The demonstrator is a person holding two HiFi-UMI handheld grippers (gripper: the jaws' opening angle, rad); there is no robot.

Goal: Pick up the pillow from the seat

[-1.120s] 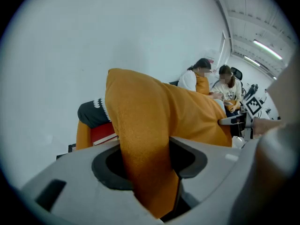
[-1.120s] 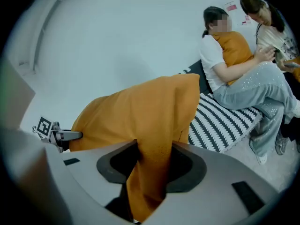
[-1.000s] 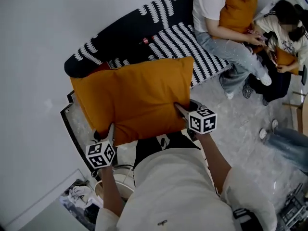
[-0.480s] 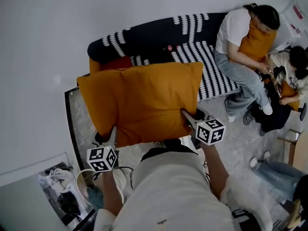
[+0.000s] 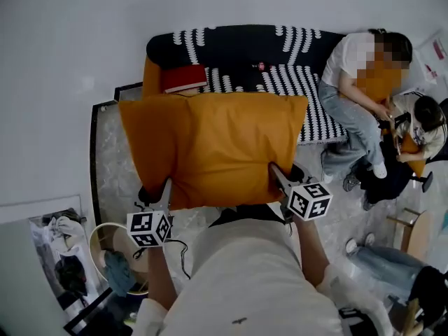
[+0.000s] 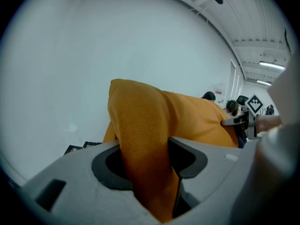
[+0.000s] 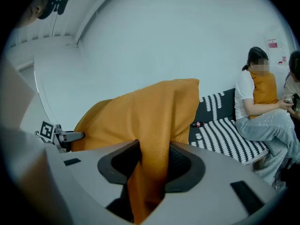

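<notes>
Orange pillow (image 5: pixel 213 149) is hanging ahead of left claw (image 5: pixel 166 187) and right claw (image 5: pixel 275 172), clear of the sofa (image 5: pixel 238 47) beyond | left gripper view: claw is clamping pillow fabric | right gripper view: claw is gripping its other edge

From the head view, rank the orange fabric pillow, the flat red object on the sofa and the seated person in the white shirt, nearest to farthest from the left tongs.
1. Orange fabric pillow: pinched in the left tongs.
2. Flat red object: sofa's left end, behind pillow.
3. Seated person in white shirt: sofa's right end.
</notes>
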